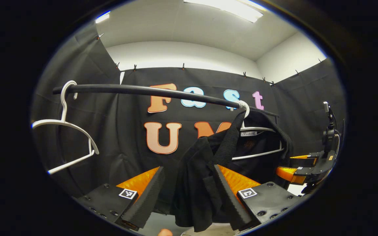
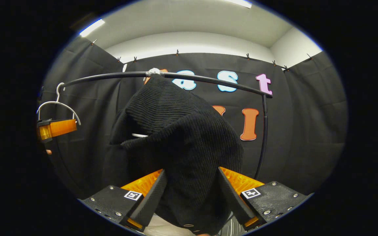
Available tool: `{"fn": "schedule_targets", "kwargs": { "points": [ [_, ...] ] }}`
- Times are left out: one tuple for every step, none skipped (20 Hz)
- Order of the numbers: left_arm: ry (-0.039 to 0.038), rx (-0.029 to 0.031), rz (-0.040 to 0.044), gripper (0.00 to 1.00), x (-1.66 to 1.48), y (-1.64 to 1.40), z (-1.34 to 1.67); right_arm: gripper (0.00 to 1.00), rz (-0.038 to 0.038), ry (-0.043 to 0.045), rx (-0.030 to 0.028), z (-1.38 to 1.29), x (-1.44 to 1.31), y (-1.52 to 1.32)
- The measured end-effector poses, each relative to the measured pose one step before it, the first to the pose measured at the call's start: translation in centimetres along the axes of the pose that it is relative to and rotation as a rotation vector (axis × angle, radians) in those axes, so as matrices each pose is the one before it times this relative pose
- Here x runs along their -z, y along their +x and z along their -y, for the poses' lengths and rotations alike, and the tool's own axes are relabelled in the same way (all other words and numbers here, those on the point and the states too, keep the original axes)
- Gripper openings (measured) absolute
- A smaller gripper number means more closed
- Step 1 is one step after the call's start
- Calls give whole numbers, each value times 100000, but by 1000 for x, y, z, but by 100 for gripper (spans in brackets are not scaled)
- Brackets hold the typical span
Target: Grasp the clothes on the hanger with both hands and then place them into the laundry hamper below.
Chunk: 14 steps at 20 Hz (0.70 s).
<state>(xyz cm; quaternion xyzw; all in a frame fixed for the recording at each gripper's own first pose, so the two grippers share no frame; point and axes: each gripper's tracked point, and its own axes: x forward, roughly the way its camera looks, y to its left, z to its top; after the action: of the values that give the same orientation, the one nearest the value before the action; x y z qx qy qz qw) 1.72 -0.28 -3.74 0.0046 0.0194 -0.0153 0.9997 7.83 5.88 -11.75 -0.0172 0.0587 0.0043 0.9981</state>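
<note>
A black knit garment (image 1: pixel 195 183) hangs from a white hanger (image 1: pixel 261 153) on a black rail (image 1: pixel 143 90). One fold of it drops between the fingers of my left gripper (image 1: pixel 189 196), which stands open; the cloth lies against the right finger only. In the right gripper view the garment (image 2: pixel 182 131) bulges wide in front of me and fills the gap of my right gripper (image 2: pixel 192 196), whose fingers stand spread wide around it. From the left gripper view, the right gripper (image 1: pixel 299 165) appears at the garment's far side with its orange fingers apart.
An empty white hanger (image 1: pixel 67 126) hangs at the rail's other end. The rail (image 2: pixel 208 78) bends down into a post (image 2: pixel 263 137) on the right. The left gripper (image 2: pixel 56 128) shows orange at the far left. Something pale (image 1: pixel 208 231) lies below the garment.
</note>
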Motion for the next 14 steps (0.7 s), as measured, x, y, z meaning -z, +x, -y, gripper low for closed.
{"fn": "schedule_targets", "kwargs": {
  "points": [
    [89, -174, -473, 96, 479, 403, -224, 100, 563, 525, 337, 82, -79, 504],
    [128, -350, -501, 93, 275, 292, -171, 100, 269, 575, -575, -87, 43, 463],
    [77, -465, -484, 93, 401, 210, -117, 100, 202, 516, 395, 104, -44, 351],
    [-43, -670, -434, 93, 407, 303, -206, 94, 164, 219, 386, 187, -33, 361],
    [-320, -592, -431, 93, 424, 419, -252, 88, 237, 311, 240, -12, -12, 370],
    [-641, -60, -426, 93, 361, 418, -116, 82, 244, 685, 109, 171, 17, 176],
    [-682, 164, -785, 96, 459, 502, 42, 79, 214, 900, 161, 63, 59, 371],
    [-575, 125, -833, 96, 476, 446, 46, 65, 180, 681, 472, 234, -29, 132],
    [-334, 449, -705, 99, 488, 315, 204, 51, 209, 527, 596, 334, -93, 153],
    [29, 327, -823, 99, 474, 357, 175, 47, 218, 530, 460, 280, -52, 51],
    [178, 130, -666, 99, 477, 301, 241, 44, 174, 564, 612, 134, -65, -76],
    [288, 269, -439, 96, 339, 323, 263, 27, 106, 603, 585, 308, -69, -31],
    [289, 270, -203, 99, 274, 386, 398, 39, 126, 645, 226, 169, -112, -71],
    [216, 261, -176, 99, 227, 276, 298, 23, 40, 409, -7, 194, -100, -125]
  ]
}}
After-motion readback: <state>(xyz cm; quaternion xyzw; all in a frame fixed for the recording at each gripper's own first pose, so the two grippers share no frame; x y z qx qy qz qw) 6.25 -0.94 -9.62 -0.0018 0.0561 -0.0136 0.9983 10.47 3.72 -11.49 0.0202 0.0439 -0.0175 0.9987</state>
